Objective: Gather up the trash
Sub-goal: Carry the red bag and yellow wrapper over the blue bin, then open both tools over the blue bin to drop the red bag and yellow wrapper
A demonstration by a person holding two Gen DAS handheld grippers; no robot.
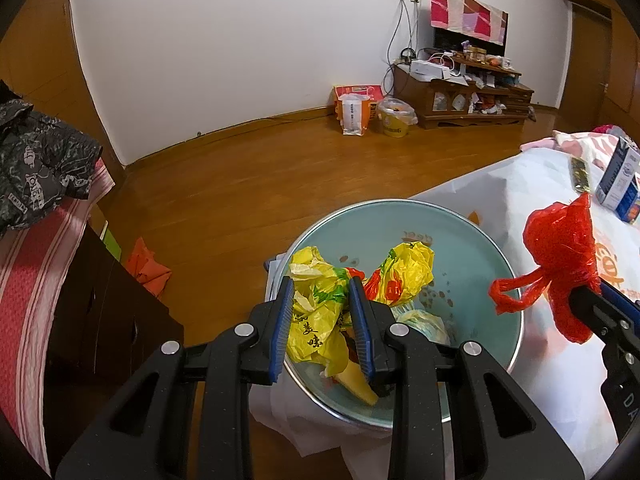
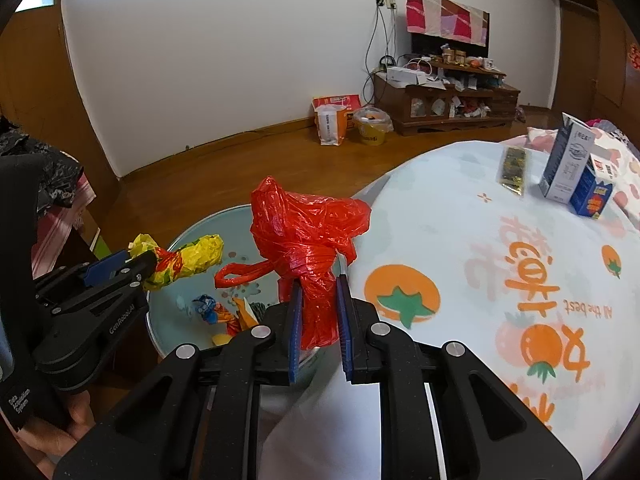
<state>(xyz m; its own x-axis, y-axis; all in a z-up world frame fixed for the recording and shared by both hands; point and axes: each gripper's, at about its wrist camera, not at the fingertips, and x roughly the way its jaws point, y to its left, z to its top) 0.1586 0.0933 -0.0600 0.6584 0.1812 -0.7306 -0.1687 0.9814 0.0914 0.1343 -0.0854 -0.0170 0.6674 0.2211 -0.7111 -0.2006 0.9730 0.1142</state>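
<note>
The likeliest slip is with the crumpled red plastic bag (image 2: 308, 248): it is held above the near right rim of the round pale-blue basin (image 1: 472, 232), close to the edge of the table under the white cloth printed with orange fruit (image 2: 460, 240). If let go there, I judge that it could fall on the cloth or down past the rim, and its loose handle loop could snag a finger. The crumpled yellow plastic bag with red and green print (image 1: 320, 312) hangs well over the basin, so it runs less risk, though light film can cling to the pads.

The left gripper (image 1: 322, 320) points steeply down over the near part of the basin, its jaws clenched on the yellow bag. The right gripper (image 2: 318, 320) tilts down alike, just right of it, jaws grasping the neck of the red bag. Other scraps already lie in the basin. 2 cartons (image 2: 572, 172) and a dark packet (image 2: 514, 172) stand on the far right of the table.
</note>
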